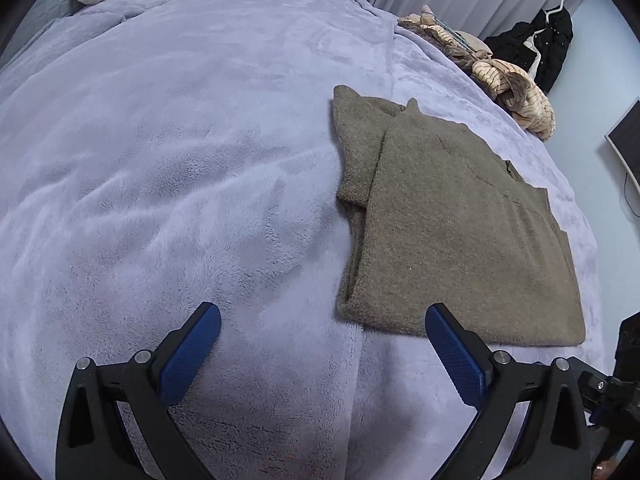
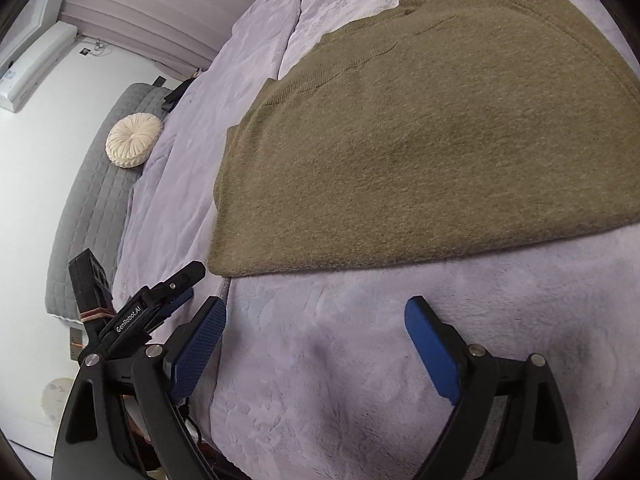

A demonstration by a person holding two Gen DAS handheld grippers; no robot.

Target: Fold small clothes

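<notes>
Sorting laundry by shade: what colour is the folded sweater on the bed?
Olive-brown, plain knit. The sweater shows best in the right wrist view.

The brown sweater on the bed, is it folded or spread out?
Folded: the sweater lies as a flat rectangle with layers stacked at its left edge.

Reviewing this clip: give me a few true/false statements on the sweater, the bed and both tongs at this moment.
1. The brown sweater lies folded on the lilac blanket. True.
2. The left tongs are shut on the sweater. False: open, nothing between the pads.
3. The right tongs are open over bare blanket, short of the sweater. True.
4. A round cream cushion sits on top of the sweater. False: it rests apart, by the grey headboard.
</notes>
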